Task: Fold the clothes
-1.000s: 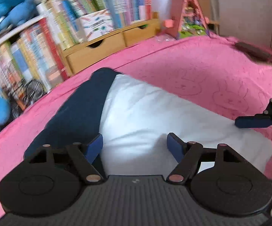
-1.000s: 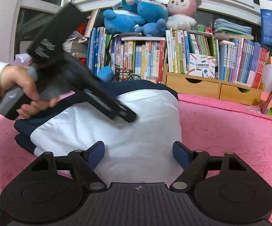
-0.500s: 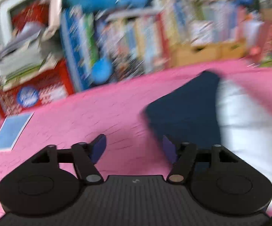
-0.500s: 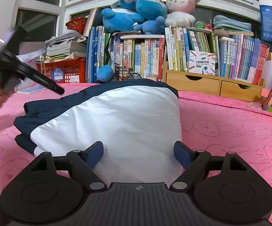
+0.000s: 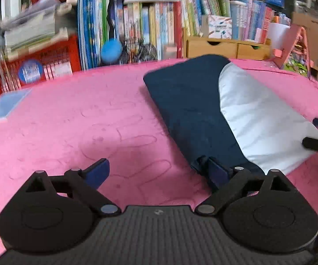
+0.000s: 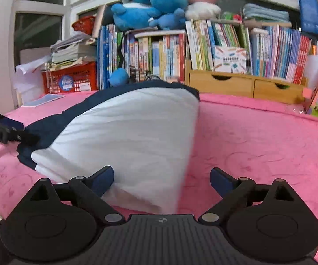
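A folded navy and white garment (image 5: 214,114) lies on the pink blanket (image 5: 70,121). My left gripper (image 5: 156,171) is open at the garment's near left corner, with its right finger touching the navy edge and only blanket between the fingers. The right gripper's fingertips (image 5: 317,132) show at the far right over the white panel. In the right wrist view the same garment (image 6: 126,137) fills the middle. My right gripper (image 6: 162,177) is open at its near edge, with the white fabric's right corner between the fingers. The left gripper (image 6: 6,132) shows at the garment's left edge.
A bookshelf (image 6: 181,50) packed with books and topped with plush toys (image 6: 150,2) runs along the back. A red crate (image 6: 70,79), wooden drawers (image 6: 242,84) and a pink toy house (image 5: 293,44) border the blanket. A blue booklet (image 5: 2,108) lies at the left.
My left gripper has swung off the top of the garment to its left side and dropped low by the navy corner. The right gripper has shifted slightly right along the near edge.
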A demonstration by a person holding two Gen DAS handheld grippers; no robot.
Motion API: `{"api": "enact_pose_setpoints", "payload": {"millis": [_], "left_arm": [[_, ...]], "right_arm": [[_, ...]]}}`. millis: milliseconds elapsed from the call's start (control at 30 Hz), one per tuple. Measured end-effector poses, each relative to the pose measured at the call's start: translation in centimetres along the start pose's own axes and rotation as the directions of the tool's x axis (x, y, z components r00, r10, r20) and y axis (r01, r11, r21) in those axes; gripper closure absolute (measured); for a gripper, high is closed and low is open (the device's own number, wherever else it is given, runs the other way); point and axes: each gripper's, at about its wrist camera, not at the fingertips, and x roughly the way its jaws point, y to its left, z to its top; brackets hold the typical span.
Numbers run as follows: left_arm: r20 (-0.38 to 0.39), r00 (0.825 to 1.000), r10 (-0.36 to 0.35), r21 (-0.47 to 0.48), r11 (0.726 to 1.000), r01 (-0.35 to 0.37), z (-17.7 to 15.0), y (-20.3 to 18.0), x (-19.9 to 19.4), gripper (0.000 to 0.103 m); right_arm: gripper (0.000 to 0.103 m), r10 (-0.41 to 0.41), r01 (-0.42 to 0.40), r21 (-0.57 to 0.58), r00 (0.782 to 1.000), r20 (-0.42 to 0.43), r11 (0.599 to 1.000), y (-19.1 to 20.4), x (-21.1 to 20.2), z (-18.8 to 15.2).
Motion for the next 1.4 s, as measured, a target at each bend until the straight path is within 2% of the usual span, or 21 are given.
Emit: {"api": "enact_pose_setpoints", "payload": {"millis": [67,167,267,300,367,433,500,533,567,633,733,767,833,867,933,967,1100,1200,1267,1333,1400], "left_arm": [[0.062,0.997,0.047,0.138,0.989,-0.055,0.2,-2.0,-1.7,0.008],[0.127,0.992,-0.001,0.253,0.967,-0.032,0.4,-3.9,-3.5,0.008],[0.151,0.988,-0.031,0.353,0.935,-0.025,0.3,-5.7,-3.7,0.008],[0.149,0.988,-0.037,0.373,0.928,-0.021,0.2,-6.1,-3.6,0.008],[0.133,0.989,-0.067,0.348,0.937,0.017,0.2,-5.9,-3.5,0.008],[0.116,0.980,-0.162,0.161,0.977,0.143,0.9,-3.6,-3.6,0.008],[0.119,0.959,-0.258,-0.038,0.964,0.265,1.7,-1.2,-3.7,0.008],[0.129,0.939,-0.318,-0.170,0.926,0.337,1.5,0.5,-3.6,0.008],[0.143,0.917,-0.371,-0.302,0.866,0.398,1.1,2.1,-3.4,0.008],[0.158,0.894,-0.420,-0.426,0.787,0.445,0.3,4.2,-3.0,0.008],[0.157,0.897,-0.414,-0.432,0.788,0.439,-0.4,4.7,-3.4,0.008],[0.153,0.906,-0.396,-0.410,0.808,0.422,-0.7,4.4,-3.7,0.008],[0.131,0.949,-0.287,-0.299,0.901,0.314,-1.0,2.9,-4.3,0.008],[0.116,0.971,-0.208,-0.199,0.953,0.228,-1.0,1.6,-4.3,0.008],[0.103,0.985,-0.135,-0.010,0.991,0.137,-1.4,-1.1,-4.1,0.008],[0.102,0.990,-0.101,0.082,0.992,0.093,-1.6,-2.4,-3.9,0.008],[0.124,0.985,-0.115,0.321,0.944,0.070,-2.4,-6.0,-3.8,0.008],[0.145,0.984,-0.107,0.440,0.898,0.032,-2.6,-7.9,-2.9,0.008],[0.162,0.983,-0.088,0.525,0.851,-0.010,-2.9,-9.1,-2.2,0.008],[0.174,0.982,-0.072,0.609,0.792,-0.050,-3.2,-10.3,-1.4,0.010],[0.176,0.983,-0.054,0.694,0.715,-0.085,-3.8,-11.3,-0.5,0.019]], "right_arm": [[0.008,0.007,-0.003,-0.094,0.999,0.038,0.996,0.5,-1.2,0.2],[0.008,0.028,-0.005,-0.271,0.996,0.080,0.963,2.9,-2.3,0.7],[0.008,0.078,-0.045,-0.350,0.994,0.079,0.936,5.2,-2.2,0.8],[0.008,0.086,-0.052,-0.368,0.993,0.078,0.928,6.0,-1.9,0.7],[0.008,0.094,-0.049,-0.422,0.992,0.085,0.905,7.9,-1.4,0.5],[0.008,0.110,-0.054,-0.467,0.990,0.093,0.882,9.5,-1.1,0.4],[0.009,0.123,-0.057,-0.501,0.987,0.100,0.863,11.1,-0.5,0.3],[0.009,0.126,-0.058,-0.509,0.987,0.101,0.859,11.8,-0.2,0.4],[0.009,0.129,-0.059,-0.515,0.986,0.102,0.855,12.4,0.1,0.4],[0.010,0.133,-0.064,-0.519,0.986,0.097,0.852,13.2,0.6,0.4],[0.011,0.132,-0.056,-0.549,0.986,0.099,0.834,14.0,0.7,0.0],[0.011,0.126,-0.046,-0.564,0.986,0.104,0.825,14.1,0.7,-0.2],[0.011,0.105,-0.019,-0.589,0.988,0.113,0.808,14.2,0.6,-0.6],[0.011,0.094,-0.007,-0.591,0.989,0.118,0.807,14.0,0.7,-0.6],[0.011,0.072,0.018,-0.594,0.989,0.127,0.804,13.7,0.8,-0.5],[0.011,0.061,0.029,-0.596,0.990,0.131,0.803,13.5,0.9,-0.5],[0.017,0.061,0.012,-0.566,0.992,0.109,0.824,12.4,1.3,-0.2],[0.022,0.068,-0.008,-0.483,0.992,0.106,0.876,11.4,1.3,0.1],[0.026,0.068,-0.013,-0.433,0.991,0.111,0.901,11.0,1.4,0.4],[0.029,0.065,-0.006,-0.452,0.991,0.116,0.892,11.0,1.3,0.4],[0.031,0.083,-0.003,-0.556,0.989,0.118,0.831,11.4,1.1,0.0]]}}
